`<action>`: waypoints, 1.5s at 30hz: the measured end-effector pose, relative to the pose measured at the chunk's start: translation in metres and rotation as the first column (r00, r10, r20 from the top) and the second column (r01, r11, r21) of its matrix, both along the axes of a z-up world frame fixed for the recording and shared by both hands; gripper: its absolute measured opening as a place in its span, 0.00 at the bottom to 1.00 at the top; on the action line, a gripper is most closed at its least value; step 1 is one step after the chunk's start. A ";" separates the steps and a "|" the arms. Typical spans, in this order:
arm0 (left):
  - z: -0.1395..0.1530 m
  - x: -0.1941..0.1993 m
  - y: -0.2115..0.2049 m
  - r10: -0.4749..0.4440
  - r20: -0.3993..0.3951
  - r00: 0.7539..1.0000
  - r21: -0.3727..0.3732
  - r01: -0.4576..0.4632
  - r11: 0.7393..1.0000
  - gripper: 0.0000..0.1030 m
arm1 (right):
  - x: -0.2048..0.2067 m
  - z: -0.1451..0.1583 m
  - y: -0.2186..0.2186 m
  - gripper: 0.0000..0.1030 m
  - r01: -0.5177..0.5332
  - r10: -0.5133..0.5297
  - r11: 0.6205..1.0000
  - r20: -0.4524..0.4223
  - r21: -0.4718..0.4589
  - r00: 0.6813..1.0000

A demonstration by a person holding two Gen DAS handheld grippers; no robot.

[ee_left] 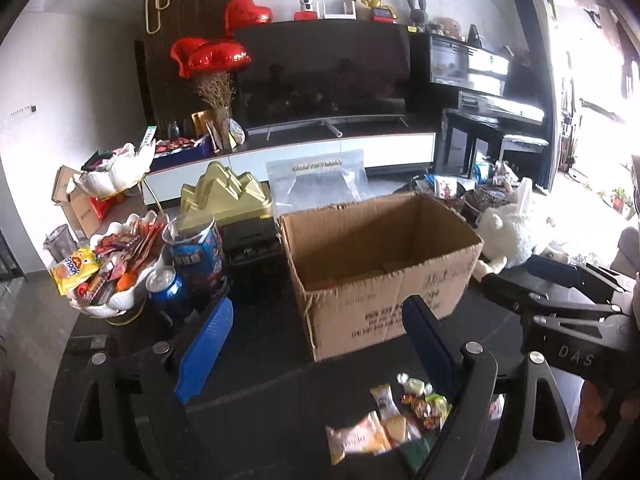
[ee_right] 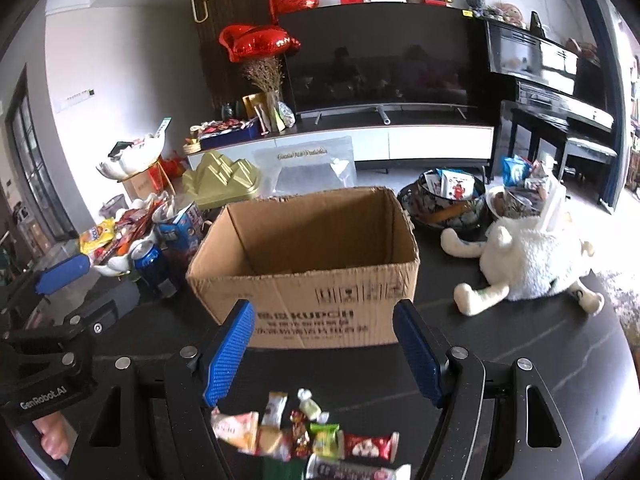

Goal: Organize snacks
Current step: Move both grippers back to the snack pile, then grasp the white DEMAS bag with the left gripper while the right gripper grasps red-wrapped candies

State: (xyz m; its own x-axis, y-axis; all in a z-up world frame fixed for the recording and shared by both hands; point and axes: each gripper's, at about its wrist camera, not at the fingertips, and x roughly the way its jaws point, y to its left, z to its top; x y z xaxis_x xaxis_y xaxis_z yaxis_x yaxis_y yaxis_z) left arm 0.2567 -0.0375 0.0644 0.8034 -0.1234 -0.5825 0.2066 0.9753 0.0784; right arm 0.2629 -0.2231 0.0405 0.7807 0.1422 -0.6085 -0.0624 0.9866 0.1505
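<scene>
On tabletop [ee_right: 520, 344], near you: snacks [ee_right: 304, 436], box [ee_right: 316, 264] behind. Your left gripper [ee_left: 316, 344] and right gripper [ee_right: 324, 352] both wide open, empty.

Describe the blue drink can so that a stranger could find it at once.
Start at the open cardboard box on the dark table. To its left stands a white shell-shaped dish heaped with snacks. The blue can stands against it, the only item with a silver top.
</scene>
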 end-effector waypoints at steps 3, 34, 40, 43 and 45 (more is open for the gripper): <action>-0.004 -0.012 0.003 0.007 0.010 1.000 0.009 -0.007 1.000 0.85 | -0.010 -0.006 0.002 0.70 0.001 -0.001 1.000 -0.007 0.015 1.000; -0.119 -0.043 0.024 -0.161 -0.156 0.975 0.030 0.168 0.985 0.85 | -0.046 -0.113 0.054 0.62 -0.178 0.163 0.983 -0.234 -0.043 0.958; -0.140 -0.032 0.025 -0.166 -0.211 0.963 -0.025 0.165 0.986 0.83 | -0.037 -0.128 0.054 0.52 -0.190 0.176 0.981 -0.259 -0.029 0.950; -0.151 -0.026 0.025 -0.170 -0.233 0.957 -0.058 0.161 0.985 0.79 | -0.031 -0.134 0.054 0.46 -0.187 0.175 0.982 -0.270 -0.016 0.947; -0.157 -0.022 0.025 -0.173 -0.250 0.953 -0.084 0.157 0.984 0.78 | -0.029 -0.138 0.055 0.46 -0.189 0.177 0.982 -0.269 -0.017 0.947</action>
